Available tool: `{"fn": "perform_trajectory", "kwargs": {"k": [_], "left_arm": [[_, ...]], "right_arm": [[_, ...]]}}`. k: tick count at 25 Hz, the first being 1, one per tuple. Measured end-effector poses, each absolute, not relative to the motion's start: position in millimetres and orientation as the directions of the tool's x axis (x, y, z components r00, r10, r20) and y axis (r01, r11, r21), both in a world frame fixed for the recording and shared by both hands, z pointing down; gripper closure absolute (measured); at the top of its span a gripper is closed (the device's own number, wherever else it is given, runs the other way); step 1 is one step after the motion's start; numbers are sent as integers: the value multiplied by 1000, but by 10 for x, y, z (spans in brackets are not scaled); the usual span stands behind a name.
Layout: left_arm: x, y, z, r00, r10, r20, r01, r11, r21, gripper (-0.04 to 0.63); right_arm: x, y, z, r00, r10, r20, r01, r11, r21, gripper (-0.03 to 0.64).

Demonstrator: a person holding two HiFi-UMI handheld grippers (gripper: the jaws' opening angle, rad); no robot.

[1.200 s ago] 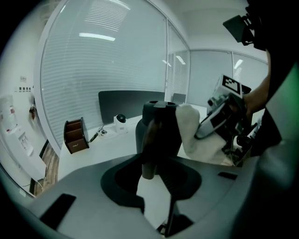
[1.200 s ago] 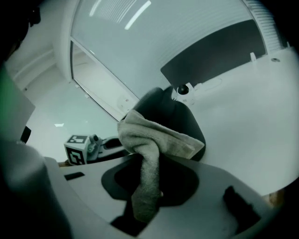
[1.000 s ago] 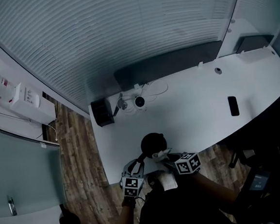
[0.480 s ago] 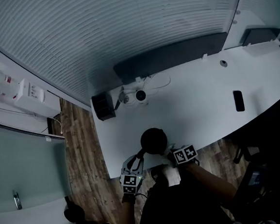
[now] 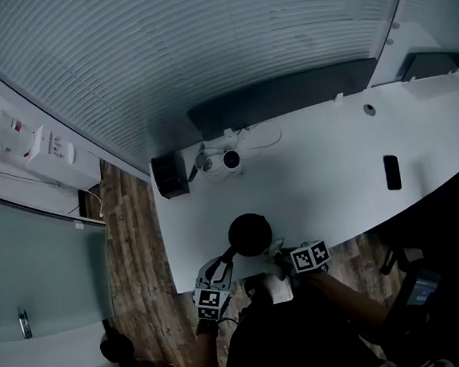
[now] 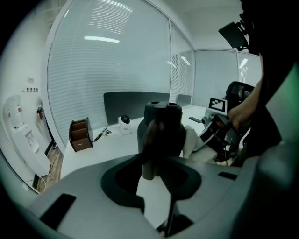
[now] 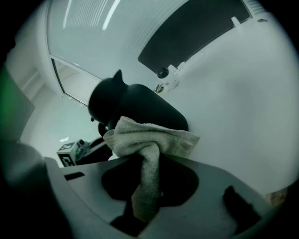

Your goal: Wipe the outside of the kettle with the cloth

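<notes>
Change: little differs from one second ago. The kettle (image 5: 250, 234) stays at the near edge of the surface (image 5: 325, 178). The left claw (image 5: 225, 264) still holds its handle (image 6: 148, 147). The right claw (image 5: 280, 256) remains at the lower right side of the kettle, shifted only slightly. The whole scene sits a little differently in the head view.
Left claw: clenched on the handle, which stands as a dark bar between the jaws in the left gripper view.
Right claw: clenched on the cloth (image 7: 150, 140). A bunch of it spreads above the jaws and a strip hangs down between them.
Cloth: pale and folded, it lies against the dark wall of the kettle in the right gripper view.
Containers: the inside of the kettle is not visible. A brown organizer (image 5: 169, 176) stands at the far left corner of the surface, well apart from the kettle. What is in its compartments I cannot tell.
Kettle direction: upright, long axis vertical. The handle is turned to the lower left of the head view, toward the left claw. A pointed spout (image 7: 117, 75) shows at the upper left of the body in the right gripper view.
Kettle place: lower centre of the head view, between the two claws.
</notes>
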State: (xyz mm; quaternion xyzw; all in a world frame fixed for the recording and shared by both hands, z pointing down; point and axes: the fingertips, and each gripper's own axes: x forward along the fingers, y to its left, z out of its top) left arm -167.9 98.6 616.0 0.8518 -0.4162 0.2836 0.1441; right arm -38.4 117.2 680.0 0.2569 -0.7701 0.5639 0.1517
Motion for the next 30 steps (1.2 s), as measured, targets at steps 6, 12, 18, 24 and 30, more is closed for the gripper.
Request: {"fn": "perform_trajectory", "kwargs": {"k": [6,12,18,24,30], "left_arm": [[-1729,968,6119,472,-659,586,-821,-570,20,485],[-1595,1021,6136,472,-664,580,-824,-565,23,485],[-1563,1031,6150,462,-667,585,-830,-558,20,485],[-1567,1007,6141,460,-669,584,-835,-550,29,483],[-1572,1028,6141,444,-668,597,-841,-540,21,485]], "right_arm": [[-426,1047,6404,-853,-217,475,-522,318,-792,531],[-296,1031,6462,-842,-196,502,-539,326,-777,531],[-186,954,6890,-819,-160,551,-574,260,-776,531],[-128,869,7348,-794,-140,591,-607,136,-783,531],[-120,825,7171,-809,-134,573,-588,158,-793,531]]}}
